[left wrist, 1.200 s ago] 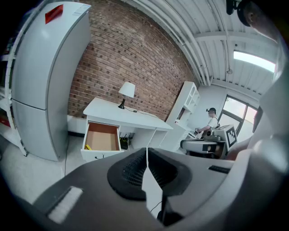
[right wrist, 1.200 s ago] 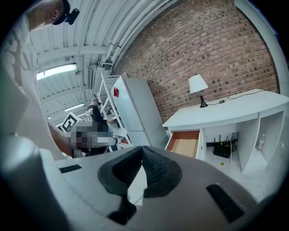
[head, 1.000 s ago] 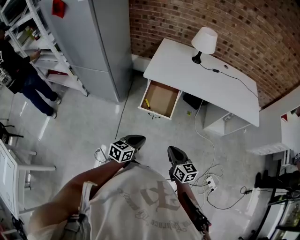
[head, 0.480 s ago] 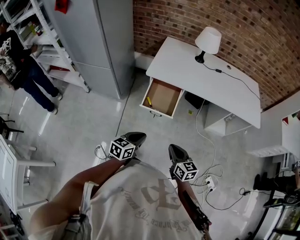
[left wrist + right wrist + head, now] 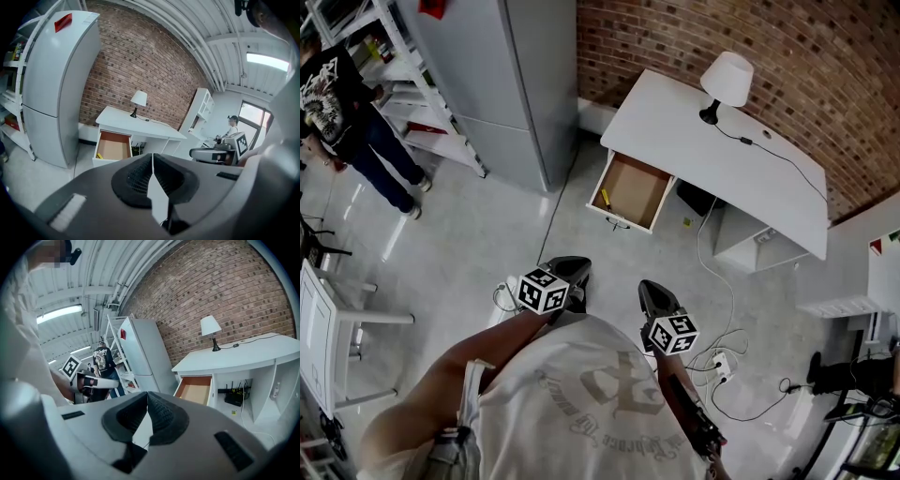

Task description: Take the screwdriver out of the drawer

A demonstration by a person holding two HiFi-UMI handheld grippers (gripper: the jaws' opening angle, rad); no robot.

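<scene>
Well ahead of both pairs of jaws, the yellow screwdriver (image 5: 604,198) lies in the open drawer (image 5: 639,187) by its left wall, its long axis running front to back. The left gripper (image 5: 566,267) and right gripper (image 5: 652,292) each have their jaws pressed together, holding nothing.

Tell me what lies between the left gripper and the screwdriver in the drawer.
Head view: only bare floor and the drawer front panel separate the left gripper from the screwdriver.

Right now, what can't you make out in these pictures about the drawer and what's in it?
Screwdriver: head view, only a tiny yellow sliver; handle and tip too small to tell.
Drawer: right gripper view, its near side wall hides where the screwdriver lies.
Drawer's back: head view, tucked under the desk top.
</scene>
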